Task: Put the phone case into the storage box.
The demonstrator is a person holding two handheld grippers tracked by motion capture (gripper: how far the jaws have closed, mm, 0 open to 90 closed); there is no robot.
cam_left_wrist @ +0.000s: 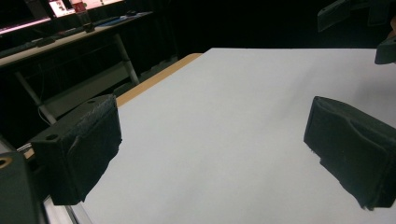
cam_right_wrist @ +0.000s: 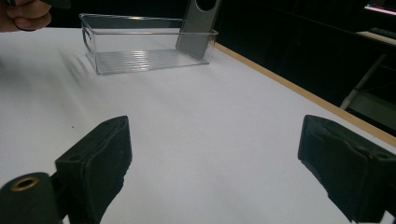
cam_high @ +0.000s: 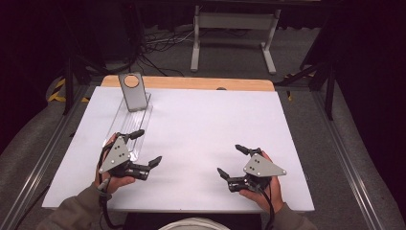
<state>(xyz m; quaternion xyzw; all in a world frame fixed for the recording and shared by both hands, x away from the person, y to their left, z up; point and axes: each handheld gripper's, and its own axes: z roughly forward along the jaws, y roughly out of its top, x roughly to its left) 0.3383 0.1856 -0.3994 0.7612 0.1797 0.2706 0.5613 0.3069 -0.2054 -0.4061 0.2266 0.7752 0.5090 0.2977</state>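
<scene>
My left gripper [cam_high: 146, 147] rests at the near left of the white table [cam_high: 201, 124], open, with nothing between its jaws; in the left gripper view [cam_left_wrist: 212, 154] the jaws frame bare white surface. My right gripper [cam_high: 232, 162] sits at the near right, also open and empty, its jaws wide apart in the right gripper view [cam_right_wrist: 212, 163]. A clear plastic tray [cam_high: 130, 125] lies along the left side, just beyond the left gripper. A grey stand with a round hole [cam_high: 132, 91] leans upright in the tray's far end, also seen as the grey stand [cam_right_wrist: 198, 28] inside the tray [cam_right_wrist: 140, 58].
A wooden strip [cam_high: 191, 83] runs along the table's far edge. Beyond it stand a white metal frame [cam_high: 234, 33] and cables on the floor. Metal rails [cam_high: 349, 163] flank both sides of the table.
</scene>
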